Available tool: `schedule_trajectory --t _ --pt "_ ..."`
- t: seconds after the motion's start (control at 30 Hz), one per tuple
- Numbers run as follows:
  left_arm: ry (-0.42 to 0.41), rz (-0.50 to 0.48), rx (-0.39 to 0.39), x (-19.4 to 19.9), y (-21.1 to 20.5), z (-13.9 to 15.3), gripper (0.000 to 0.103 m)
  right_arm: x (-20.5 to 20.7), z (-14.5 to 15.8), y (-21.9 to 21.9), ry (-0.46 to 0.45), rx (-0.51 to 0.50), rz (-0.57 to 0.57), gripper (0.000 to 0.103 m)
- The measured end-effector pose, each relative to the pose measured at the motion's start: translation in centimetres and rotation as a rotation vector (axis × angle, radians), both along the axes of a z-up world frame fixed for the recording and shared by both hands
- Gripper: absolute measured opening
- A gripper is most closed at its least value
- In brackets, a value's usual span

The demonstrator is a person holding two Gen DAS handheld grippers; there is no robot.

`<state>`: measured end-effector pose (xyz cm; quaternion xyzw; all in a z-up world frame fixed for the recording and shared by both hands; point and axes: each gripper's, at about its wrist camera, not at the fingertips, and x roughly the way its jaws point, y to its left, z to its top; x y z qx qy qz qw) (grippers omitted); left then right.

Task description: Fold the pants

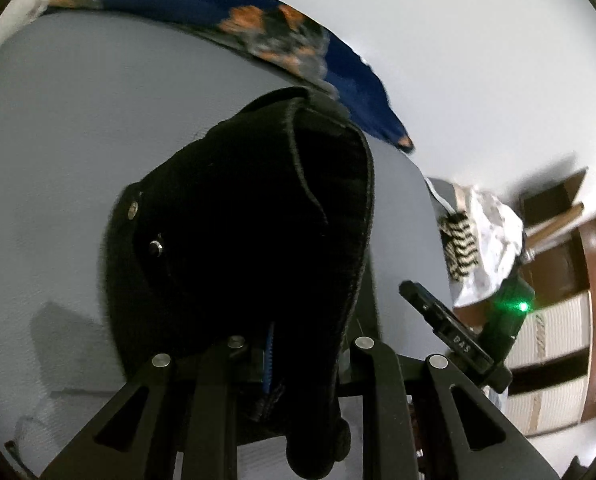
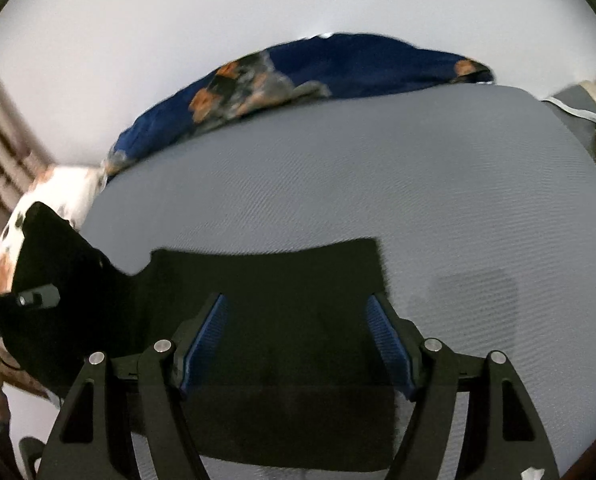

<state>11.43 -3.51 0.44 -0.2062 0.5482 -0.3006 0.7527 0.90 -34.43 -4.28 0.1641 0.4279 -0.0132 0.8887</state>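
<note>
Your left gripper [image 1: 270, 360] is clamped on the black pants [image 1: 242, 216] waistband, lifted off the grey bed sheet [image 2: 337, 184], right gripper [image 2: 298, 344] apart with nothing pinched: grip the flat end before carrying over, keeping edges aligned.

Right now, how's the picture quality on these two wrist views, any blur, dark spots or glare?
Left wrist view: the black pants held in the left gripper are nearly featureless black; a green light flares at right. Right wrist view: the blue floral cloth looks smeared and the grey surface bulges with fisheye distortion; the right gripper is sharp.
</note>
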Motion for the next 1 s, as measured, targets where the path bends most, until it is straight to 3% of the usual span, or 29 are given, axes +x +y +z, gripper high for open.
schedule_trajectory --t 0.13,0.47,0.57,0.63,0.67,0.83,1.0 --pt "-0.001 -0.086 -0.004 0.2 -4.4 -0.4 0.02 0.0 -0.3 -1.5 -0.003 0.03 -0.034 0.07" --pt "0.03 -0.184 0.19 -0.5 -10.6 -6.4 0.024 0.4 -0.8 -2.9 0.019 0.073 -0.048 0.07" --pt "0.003 -0.203 0.196 -0.7 -11.3 -6.3 0.042 0.6 -1.1 -3.1 0.026 0.078 -0.045 0.07" --pt "-0.015 -0.218 0.166 -1.1 -11.5 -5.9 0.066 0.6 -1.3 -3.1 0.033 0.081 -0.042 0.07" --pt "-0.04 -0.222 0.16 -1.3 -11.6 -5.5 0.07 0.6 -1.4 -3.1 0.036 0.083 -0.042 0.07" --pt "-0.144 -0.262 0.168 -2.5 -11.5 -3.4 0.073 0.6 -1.9 -3.3 0.04 0.153 -0.018 0.07" --pt "-0.214 -0.193 0.235 -2.8 -8.2 -2.3 0.074 1.2 -4.0 -2.6 0.1 0.286 0.086 0.07"
